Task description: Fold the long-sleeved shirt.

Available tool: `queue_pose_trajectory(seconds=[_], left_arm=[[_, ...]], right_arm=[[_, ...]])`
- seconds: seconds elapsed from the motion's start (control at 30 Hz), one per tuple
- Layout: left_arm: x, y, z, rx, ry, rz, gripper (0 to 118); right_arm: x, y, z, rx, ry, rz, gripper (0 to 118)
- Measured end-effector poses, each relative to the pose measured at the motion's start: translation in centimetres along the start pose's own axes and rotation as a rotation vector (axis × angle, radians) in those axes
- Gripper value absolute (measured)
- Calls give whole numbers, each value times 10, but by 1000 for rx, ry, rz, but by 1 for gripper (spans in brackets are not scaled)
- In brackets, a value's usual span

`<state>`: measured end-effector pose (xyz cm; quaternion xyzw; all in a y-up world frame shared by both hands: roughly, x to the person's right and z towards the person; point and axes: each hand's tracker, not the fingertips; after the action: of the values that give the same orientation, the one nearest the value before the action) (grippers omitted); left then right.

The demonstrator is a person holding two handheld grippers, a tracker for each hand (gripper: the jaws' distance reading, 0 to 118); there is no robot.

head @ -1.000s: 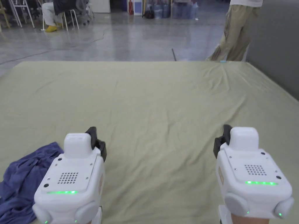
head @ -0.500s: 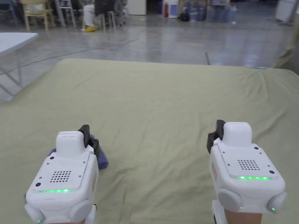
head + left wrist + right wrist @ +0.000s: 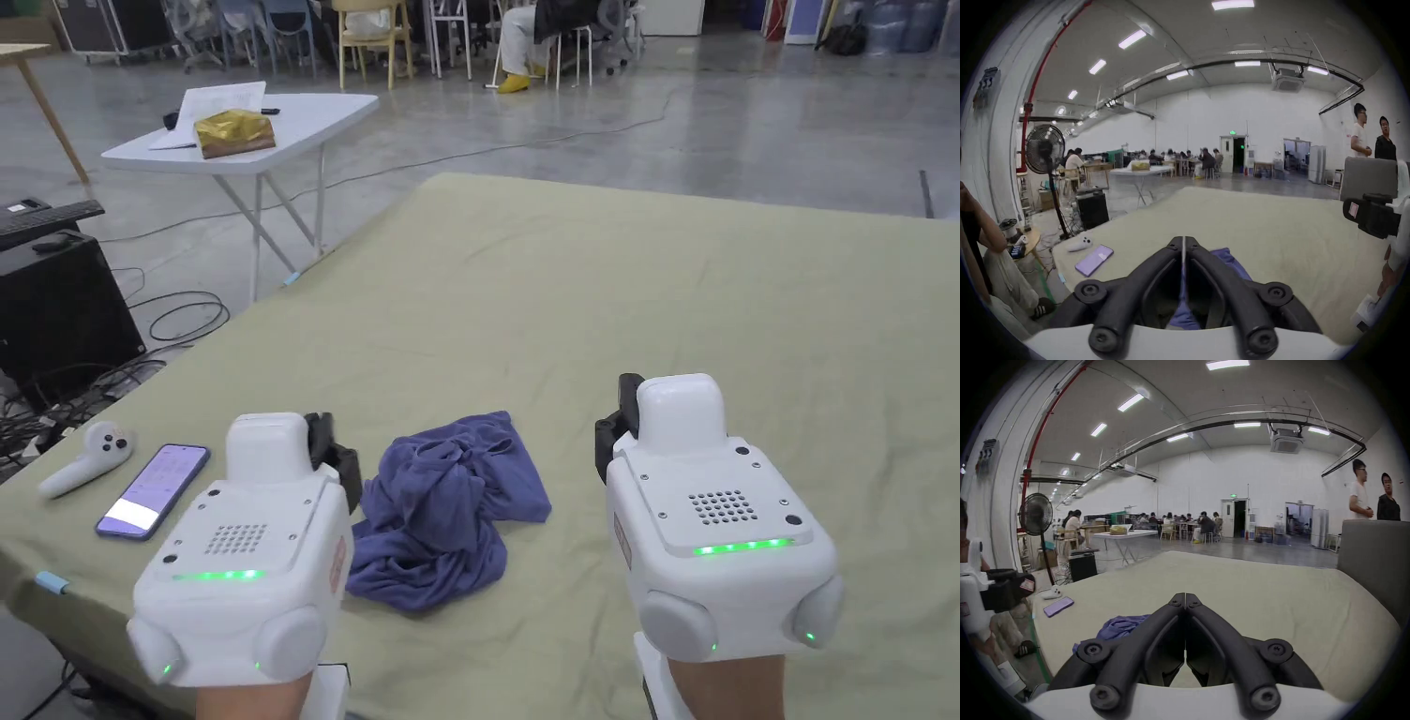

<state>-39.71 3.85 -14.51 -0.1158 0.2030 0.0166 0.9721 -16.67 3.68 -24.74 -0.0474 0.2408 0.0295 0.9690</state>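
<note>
The long-sleeved shirt (image 3: 441,506) is a crumpled purple-blue heap on the green-covered table (image 3: 656,309), near its front left corner. My left gripper (image 3: 328,448) hovers just left of the heap, and my right gripper (image 3: 614,429) just right of it. Neither touches the cloth. In the left gripper view the jaws (image 3: 1183,240) meet with nothing between them, and the shirt (image 3: 1227,258) lies below and to the right. The right gripper view shows its jaws (image 3: 1185,597) closed and empty, with the shirt (image 3: 1120,626) to the left.
A phone (image 3: 153,490) and a white controller (image 3: 89,457) lie at the table's left edge. Beyond that edge stand a black box (image 3: 56,300) with cables and a white folding table (image 3: 309,117). A grey panel (image 3: 1374,567) borders the right side. People sit and stand farther off.
The head camera has swung left. Both grippers have shifted left over the table, still shut, so the shirt now lies between them instead of left of the left one.
</note>
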Motion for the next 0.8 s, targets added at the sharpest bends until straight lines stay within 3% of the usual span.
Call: queue_pose_trajectory(seconds=[0.03, 0.07, 0.1, 0.13, 0.23, 0.33, 0.43, 0.57, 0.63, 0.7, 0.73, 0.8], left_arm=[[3, 3, -11, -67, 2, -1, 57], [7, 8, -29, -182, -11, -3, 116], [4, 5, -49, -296, -33, 14, 118], [6, 7, -62, -276, -102, 54, 118], [7, -7, -118, -386, -120, 120, 118], [15, -19, -175, -543, -100, 83, 118], [24, -43, -218, -675, -100, 41, 115], [32, -70, -234, -791, -111, 71, 80], [33, -67, -228, -790, -132, 134, 49], [37, -50, -217, -727, -131, 79, 42], [38, -42, -213, -705, -127, 15, 29], [45, -24, -204, -675, -159, -27, 24]], right_arm=[[0, 0, 1, -1, -1, 10, 2], [1, 0, 1, -8, -2, 23, 2], [2, -1, -1, -19, 0, 37, 2], [3, -2, -2, -26, -3, 45, 2], [13, -6, -2, -41, -15, 37, 2], [23, -13, -3, -62, -33, 37, 2], [33, -22, -9, -110, -77, 93, 2], [50, -31, -17, -145, -97, 68, 2], [55, -35, -20, -156, -107, 64, 2], [60, -37, -21, -163, -117, 62, 2], [62, -37, -21, -164, -119, 61, 2], [65, -37, -19, -162, -121, 56, 2]])
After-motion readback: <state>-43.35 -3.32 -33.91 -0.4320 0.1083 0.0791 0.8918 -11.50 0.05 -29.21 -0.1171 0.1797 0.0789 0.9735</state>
